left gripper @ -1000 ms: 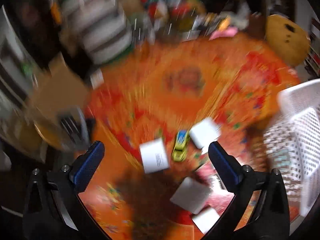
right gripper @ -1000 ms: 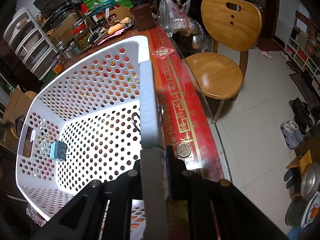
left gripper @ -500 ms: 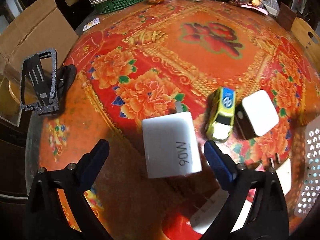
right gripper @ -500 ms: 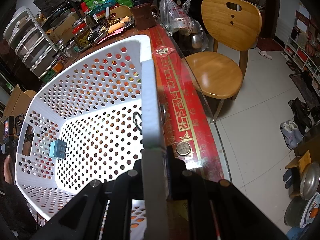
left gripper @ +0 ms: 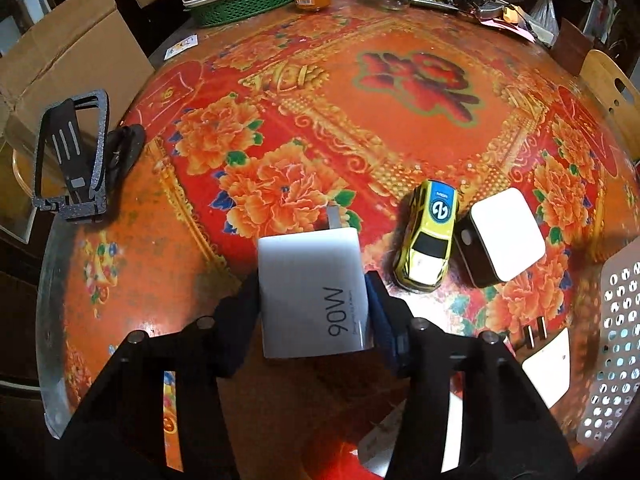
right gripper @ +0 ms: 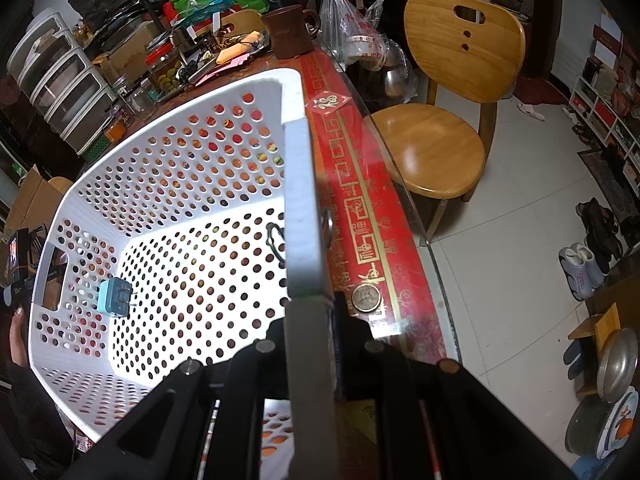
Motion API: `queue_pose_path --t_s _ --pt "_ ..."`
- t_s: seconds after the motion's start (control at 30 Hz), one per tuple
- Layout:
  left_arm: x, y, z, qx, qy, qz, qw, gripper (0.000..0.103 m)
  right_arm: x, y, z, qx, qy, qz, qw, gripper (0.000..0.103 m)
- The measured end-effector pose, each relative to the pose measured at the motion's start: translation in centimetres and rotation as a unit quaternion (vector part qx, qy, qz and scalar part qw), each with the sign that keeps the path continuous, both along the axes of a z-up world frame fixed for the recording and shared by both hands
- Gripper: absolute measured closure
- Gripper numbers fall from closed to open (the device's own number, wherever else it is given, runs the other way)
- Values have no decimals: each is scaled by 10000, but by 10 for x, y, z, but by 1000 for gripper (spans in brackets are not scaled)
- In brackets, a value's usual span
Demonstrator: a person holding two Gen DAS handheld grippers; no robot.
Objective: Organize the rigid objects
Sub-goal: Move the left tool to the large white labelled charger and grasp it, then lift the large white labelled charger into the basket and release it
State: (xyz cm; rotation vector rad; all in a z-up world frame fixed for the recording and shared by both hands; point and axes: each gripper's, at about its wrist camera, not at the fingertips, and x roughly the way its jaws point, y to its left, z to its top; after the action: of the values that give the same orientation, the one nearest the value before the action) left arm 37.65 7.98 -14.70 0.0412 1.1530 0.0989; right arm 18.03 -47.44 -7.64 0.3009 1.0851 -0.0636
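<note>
- My left gripper (left gripper: 314, 300) is closing its jaws on the white 90W charger (left gripper: 312, 292), lying on the red floral table (left gripper: 280, 128)
- The yellow toy car (left gripper: 428, 240) is sitting at two o'clock
- My right gripper (right gripper: 310, 308) is pinching the white basket (right gripper: 180, 184) rim

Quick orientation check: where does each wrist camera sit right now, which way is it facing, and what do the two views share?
Left wrist: on the left gripper, looking steeply down at the red floral table; its black fingers are closing on the white 90W charger, toy car beside.
Right wrist: on the right gripper, angled down along the white basket rim it clamps; a chair beyond, a hand at far left.
Shared: the basket, seen at the left view's right edge, and the table.
</note>
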Motion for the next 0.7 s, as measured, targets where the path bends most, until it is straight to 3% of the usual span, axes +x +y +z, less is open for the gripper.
queue_pose_path --t_s 0.27,0.43,0.7 --pt "-19 9 21 182 -439 110 9988 55 1 -1 0 -29 11 4 10000 92" --pt "-45 -2 61 722 -1062 138 9916 55 2 0 1 -11 -4 7 10000 92" --pt "-80 -28 114 940 -1623 -14 9823 55 2 -1 1 -16 -6 24 10000 92"
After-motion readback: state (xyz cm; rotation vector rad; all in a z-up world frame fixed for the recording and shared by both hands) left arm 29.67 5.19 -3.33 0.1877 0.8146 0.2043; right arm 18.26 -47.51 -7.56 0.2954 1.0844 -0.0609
